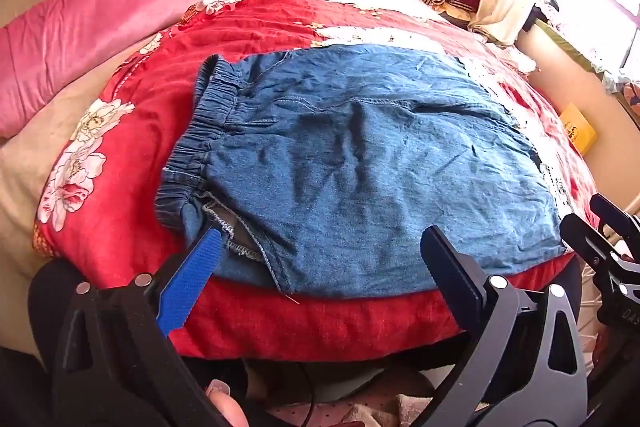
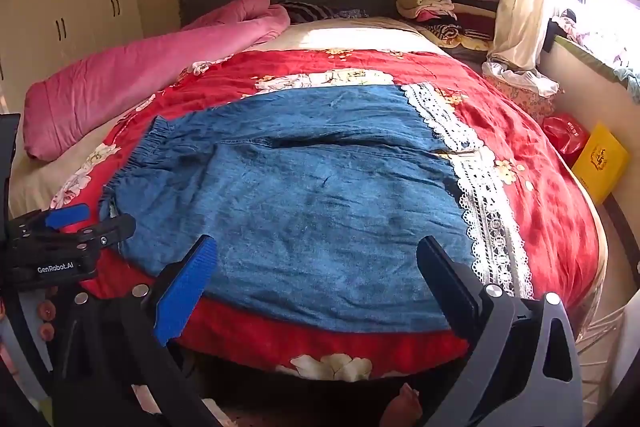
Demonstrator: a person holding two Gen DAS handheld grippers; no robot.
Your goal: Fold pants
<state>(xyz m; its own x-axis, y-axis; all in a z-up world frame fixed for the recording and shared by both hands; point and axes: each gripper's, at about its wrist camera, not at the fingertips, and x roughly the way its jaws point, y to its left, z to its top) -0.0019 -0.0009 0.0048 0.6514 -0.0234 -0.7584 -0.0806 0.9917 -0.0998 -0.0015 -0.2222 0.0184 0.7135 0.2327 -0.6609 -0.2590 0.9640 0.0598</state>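
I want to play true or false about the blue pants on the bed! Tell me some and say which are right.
1. The blue pants lie spread on the red flowered blanket. True.
2. The left tongs are pinching the pants. False: they are open, holding nothing.
3. White lace trim edges the leg ends. True.
4. The right tongs are shut. False: open.
5. The pink quilt covers the pants. False: it lies apart.

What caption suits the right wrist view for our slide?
Open right gripper poised over blue denim pants with lace hems, spread flat on a red floral bedspread.
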